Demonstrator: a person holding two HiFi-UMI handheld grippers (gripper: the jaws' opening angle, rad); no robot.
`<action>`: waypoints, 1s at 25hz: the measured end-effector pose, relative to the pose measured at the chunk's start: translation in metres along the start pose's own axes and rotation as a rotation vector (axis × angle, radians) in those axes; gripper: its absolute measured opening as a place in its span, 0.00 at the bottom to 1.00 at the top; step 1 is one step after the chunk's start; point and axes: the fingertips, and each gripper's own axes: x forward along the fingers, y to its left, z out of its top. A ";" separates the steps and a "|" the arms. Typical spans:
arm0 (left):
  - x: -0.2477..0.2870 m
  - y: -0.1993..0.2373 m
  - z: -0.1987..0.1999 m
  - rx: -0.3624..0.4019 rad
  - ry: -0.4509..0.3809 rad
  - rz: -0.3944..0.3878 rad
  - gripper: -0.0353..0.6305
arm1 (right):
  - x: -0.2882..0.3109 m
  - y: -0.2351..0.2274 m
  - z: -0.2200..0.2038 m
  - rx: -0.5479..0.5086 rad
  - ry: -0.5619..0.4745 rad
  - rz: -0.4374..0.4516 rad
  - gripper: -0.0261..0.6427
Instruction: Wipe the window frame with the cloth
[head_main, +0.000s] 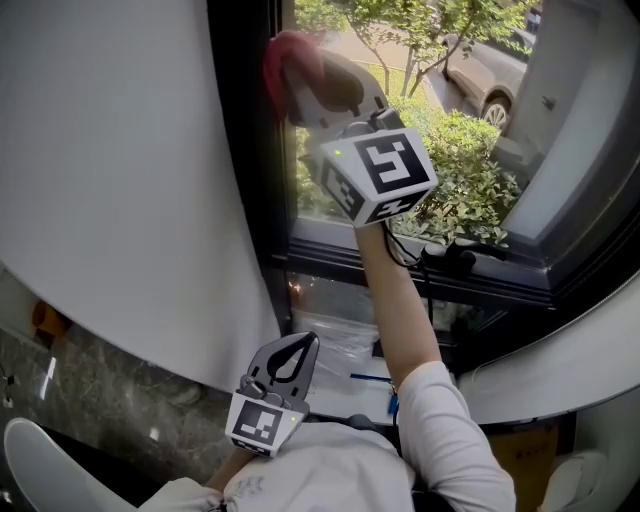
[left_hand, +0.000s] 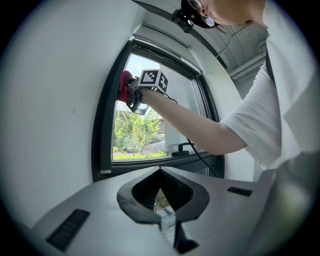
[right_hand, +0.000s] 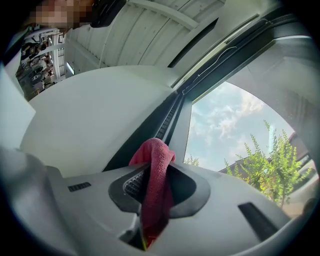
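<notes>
The red cloth (right_hand: 155, 180) is gripped between the jaws of the right gripper (head_main: 300, 75), with a fold standing out past the tips. It appears to be pressed to the dark left upright of the window frame (head_main: 245, 160), high up. The left gripper (head_main: 290, 355) is held low before the body, its jaws brought together on nothing. For a good wipe, the fold should probably be kept flat on the upright and drawn along its length, so that only fabric meets the frame. The white wall (head_main: 110, 150) lies just beside the upright on one side and the glass (head_main: 440, 110) on the other, so the path is narrow. Downward it is free until the sill, where a black cable (head_main: 455, 255) is lying.
</notes>
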 end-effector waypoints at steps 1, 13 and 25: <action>0.000 0.000 0.000 0.002 0.000 -0.001 0.06 | 0.000 0.000 0.000 0.001 0.001 0.000 0.16; 0.000 0.002 -0.001 0.001 0.009 0.004 0.07 | -0.006 0.003 -0.011 0.002 0.018 -0.005 0.15; -0.002 0.000 -0.005 0.005 0.007 -0.005 0.07 | -0.013 0.010 -0.021 0.008 0.041 -0.002 0.15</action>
